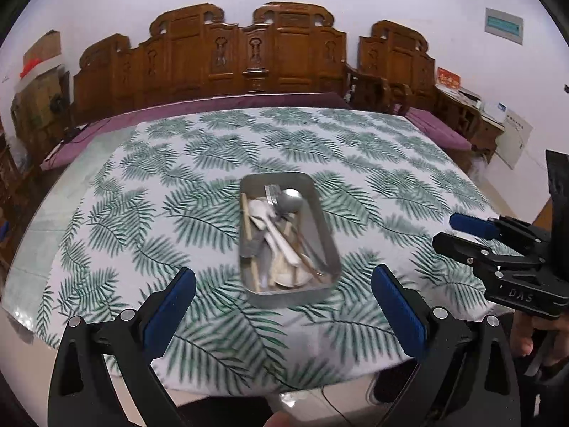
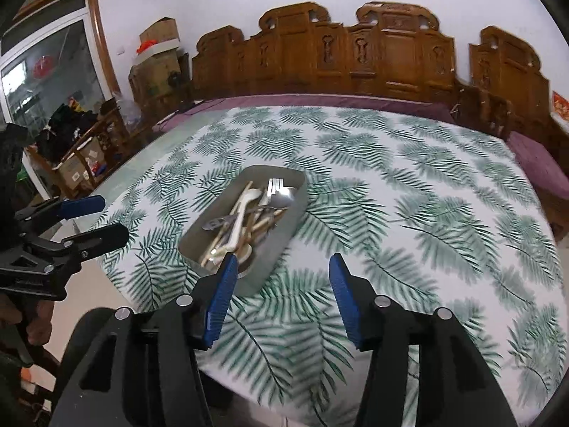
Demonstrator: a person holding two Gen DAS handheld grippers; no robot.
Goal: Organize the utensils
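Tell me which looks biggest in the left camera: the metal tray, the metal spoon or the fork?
1. Metal tray, easily the biggest; it holds the other two.
2 and 3. Metal spoon and fork: can't rank. They overlap in the pile, and other utensils hide their handles.
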